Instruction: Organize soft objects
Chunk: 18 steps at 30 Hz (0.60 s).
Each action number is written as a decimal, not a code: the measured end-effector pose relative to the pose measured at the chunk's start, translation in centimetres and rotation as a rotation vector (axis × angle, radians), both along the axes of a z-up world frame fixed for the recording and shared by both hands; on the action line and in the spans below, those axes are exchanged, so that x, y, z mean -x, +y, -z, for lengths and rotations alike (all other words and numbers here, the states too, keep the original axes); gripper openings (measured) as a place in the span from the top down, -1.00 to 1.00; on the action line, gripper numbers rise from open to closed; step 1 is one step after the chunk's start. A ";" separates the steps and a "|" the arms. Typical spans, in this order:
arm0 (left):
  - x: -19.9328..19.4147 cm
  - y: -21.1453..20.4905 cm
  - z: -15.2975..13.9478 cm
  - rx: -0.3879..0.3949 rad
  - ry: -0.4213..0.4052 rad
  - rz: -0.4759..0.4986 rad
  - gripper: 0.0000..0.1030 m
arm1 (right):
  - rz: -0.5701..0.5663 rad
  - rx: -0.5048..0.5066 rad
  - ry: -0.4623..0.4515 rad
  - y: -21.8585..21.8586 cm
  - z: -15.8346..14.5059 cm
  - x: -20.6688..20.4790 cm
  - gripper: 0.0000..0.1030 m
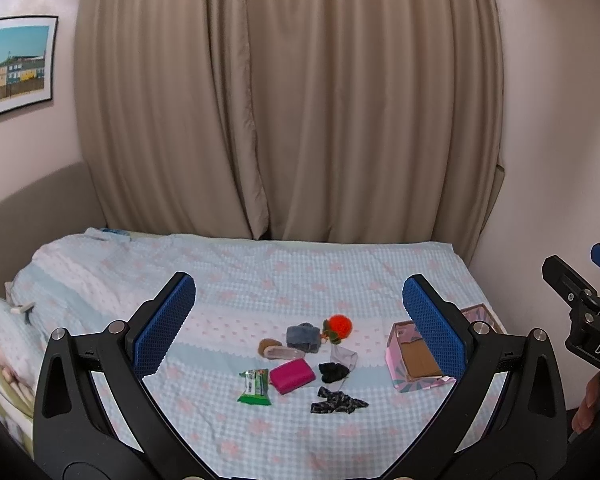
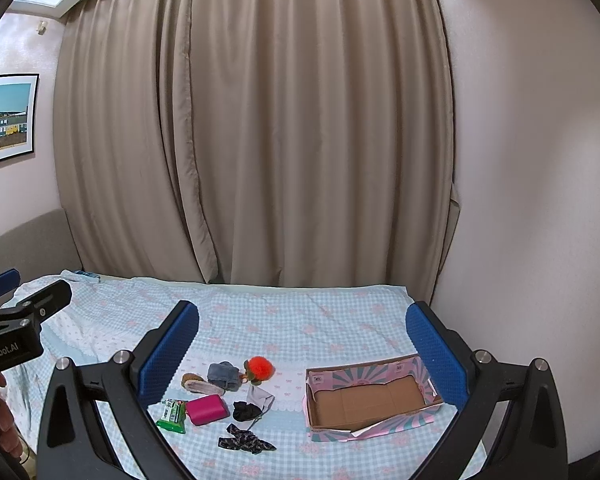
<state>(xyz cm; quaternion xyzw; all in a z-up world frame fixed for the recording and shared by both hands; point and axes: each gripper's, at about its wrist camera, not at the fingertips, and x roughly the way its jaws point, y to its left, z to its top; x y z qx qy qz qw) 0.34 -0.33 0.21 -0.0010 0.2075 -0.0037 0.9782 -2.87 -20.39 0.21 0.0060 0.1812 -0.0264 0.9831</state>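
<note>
A cluster of small items lies on the bed: an orange pompom (image 1: 338, 325) (image 2: 260, 366), a grey-blue folded cloth (image 1: 303, 336) (image 2: 223, 374), a magenta pouch (image 1: 291, 376) (image 2: 207, 409), a black sock (image 1: 333, 372) (image 2: 246, 411), a dark patterned cloth (image 1: 338, 401) (image 2: 246, 440), a grey sock (image 1: 344, 356) (image 2: 261, 396) and a green packet (image 1: 255, 387) (image 2: 173, 415). An open pink cardboard box (image 1: 404, 380) (image 2: 370, 424) sits to their right, with nothing inside. My left gripper (image 1: 299, 320) and right gripper (image 2: 302, 344) are both open, empty, held above the bed.
The bed has a light blue checked cover (image 1: 260, 272) (image 2: 300, 312). Beige curtains (image 1: 284, 100) hang behind it. A wall (image 2: 532, 200) bounds the right side. A brown-capped clear tube (image 1: 278, 350) lies among the items. Bedding is bunched at the left (image 1: 12, 320).
</note>
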 end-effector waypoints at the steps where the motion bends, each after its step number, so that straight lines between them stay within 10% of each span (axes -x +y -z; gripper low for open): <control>1: -0.1 0.0 0.0 0.000 0.002 0.000 -1.00 | -0.001 -0.001 0.001 0.0 0.0 0.0 -1.00; 10: -0.3 0.8 0.7 0.006 0.060 -0.035 -1.00 | -0.048 -0.006 0.039 0.2 0.3 0.0 -1.00; 18: -3.0 5.4 7.0 0.013 0.207 -0.042 -1.00 | -0.115 0.012 0.102 2.4 4.2 -1.6 -1.00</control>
